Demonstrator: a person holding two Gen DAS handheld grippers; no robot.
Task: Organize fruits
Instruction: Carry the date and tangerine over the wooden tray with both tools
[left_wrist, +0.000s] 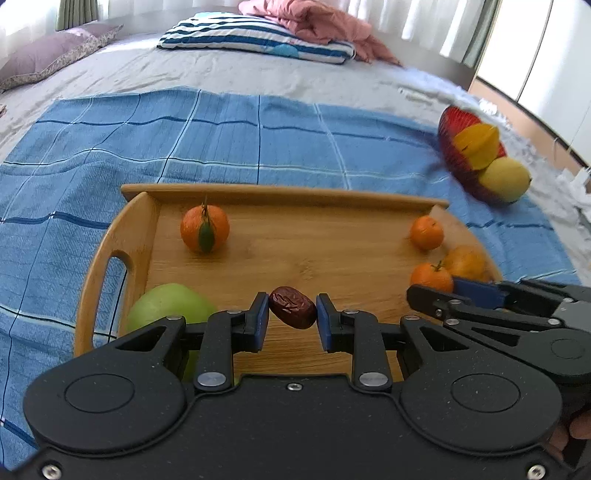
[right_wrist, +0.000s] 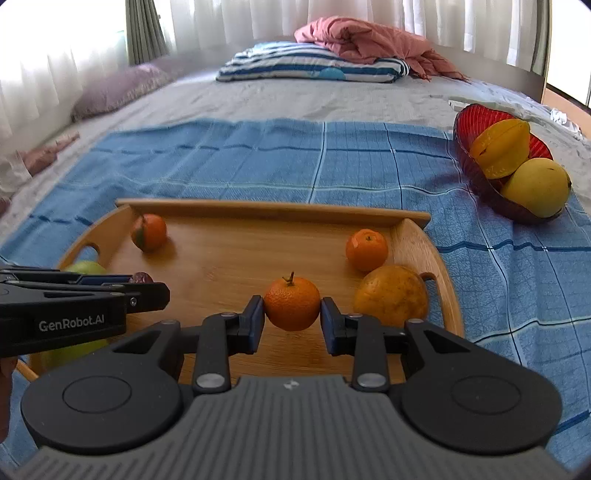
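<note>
Bamboo tray (left_wrist: 288, 199) on the blue checked cloth (left_wrist: 221, 129) carries most of the loose fruit, while the red bowl (right_wrist: 476, 118) off to the right already has 2 yellow pieces, so it is probably the sorting target. Left gripper (left_wrist: 292, 314) has its jaws nearly closed, pinching a wrinkled red date (left_wrist: 292, 307) above the tray floor. Right gripper (right_wrist: 291, 314) is clamped a little wider around a stemmed mandarin (right_wrist: 291, 304), beside the larger orange (right_wrist: 391, 295).
</note>
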